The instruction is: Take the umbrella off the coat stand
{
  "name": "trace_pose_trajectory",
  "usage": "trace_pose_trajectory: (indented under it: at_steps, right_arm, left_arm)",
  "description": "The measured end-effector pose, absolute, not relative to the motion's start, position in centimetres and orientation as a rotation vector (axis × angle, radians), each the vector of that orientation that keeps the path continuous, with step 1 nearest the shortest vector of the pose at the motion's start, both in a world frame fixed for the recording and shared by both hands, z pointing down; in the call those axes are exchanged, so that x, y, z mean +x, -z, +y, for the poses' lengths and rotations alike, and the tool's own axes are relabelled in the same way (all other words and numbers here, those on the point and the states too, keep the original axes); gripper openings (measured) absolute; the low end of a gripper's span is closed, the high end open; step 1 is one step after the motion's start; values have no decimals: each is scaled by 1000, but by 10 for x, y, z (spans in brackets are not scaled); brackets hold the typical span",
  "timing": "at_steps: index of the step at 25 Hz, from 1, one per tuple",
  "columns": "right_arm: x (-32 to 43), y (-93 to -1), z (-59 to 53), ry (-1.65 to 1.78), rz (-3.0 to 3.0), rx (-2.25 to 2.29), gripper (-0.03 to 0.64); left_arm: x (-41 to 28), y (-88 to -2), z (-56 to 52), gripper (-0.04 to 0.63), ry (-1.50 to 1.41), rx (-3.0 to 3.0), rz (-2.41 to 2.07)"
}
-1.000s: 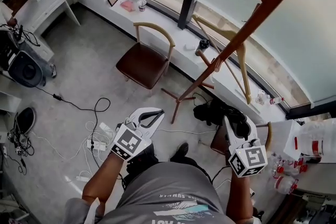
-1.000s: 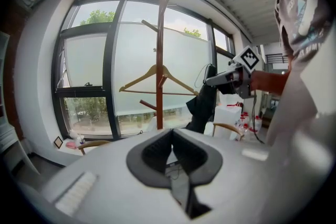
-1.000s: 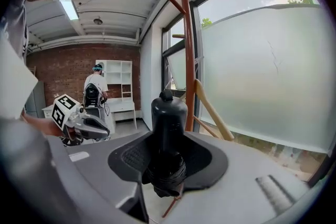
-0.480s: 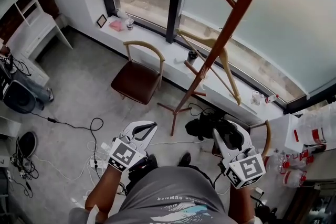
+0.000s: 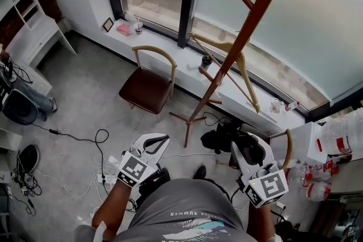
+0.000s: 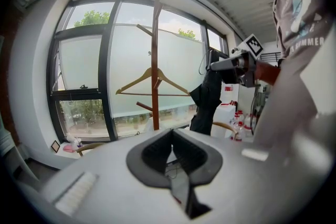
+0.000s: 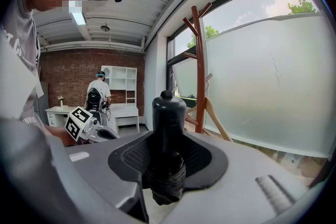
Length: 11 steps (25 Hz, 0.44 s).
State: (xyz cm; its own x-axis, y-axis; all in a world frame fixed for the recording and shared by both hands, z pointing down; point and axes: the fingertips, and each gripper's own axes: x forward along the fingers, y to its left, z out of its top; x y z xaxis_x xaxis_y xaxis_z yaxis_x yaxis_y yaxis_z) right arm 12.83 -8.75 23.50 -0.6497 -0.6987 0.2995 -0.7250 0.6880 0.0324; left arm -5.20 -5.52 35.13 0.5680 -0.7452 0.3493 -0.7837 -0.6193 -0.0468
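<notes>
the right gripper [image 7: 168, 140] has its jaws partway apart and clamped on the black umbrella [image 7: 169, 117], whose handle stands upright between the pads with a knob on top and bunched fabric below them. in the head view that gripper [image 5: 248, 150] sits at the lower right, and the umbrella [image 5: 224, 136] hangs dark just in front of it, off the stand [image 5: 238, 48] and apart from it, to the right of the stand's feet. the left gripper view shows the same umbrella [image 6: 206, 103] dangling under the right gripper, to the right of the stand [image 6: 155, 71]. the left gripper [image 6: 172, 145] has its jaw tips together and nothing between them; only floor and cables [image 5: 85, 136] show through the slit behind the tips. in the head view it [image 5: 154, 141] sits at the lower left, well apart from the umbrella. a wooden hanger [image 5: 238, 65] hangs on the stand. a chair [image 5: 148, 85] stands left of the stand, by the window [image 5: 153, 0].
</notes>
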Motion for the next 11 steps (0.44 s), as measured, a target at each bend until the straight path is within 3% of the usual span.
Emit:
trace_pose_trajectory:
  at_steps: [11]
  right_arm:
    - [131, -253, -103, -172, -2581, 1149, 160]
  left_arm:
    - [-44, -361, -63, 3, -518, 2678, -1278]
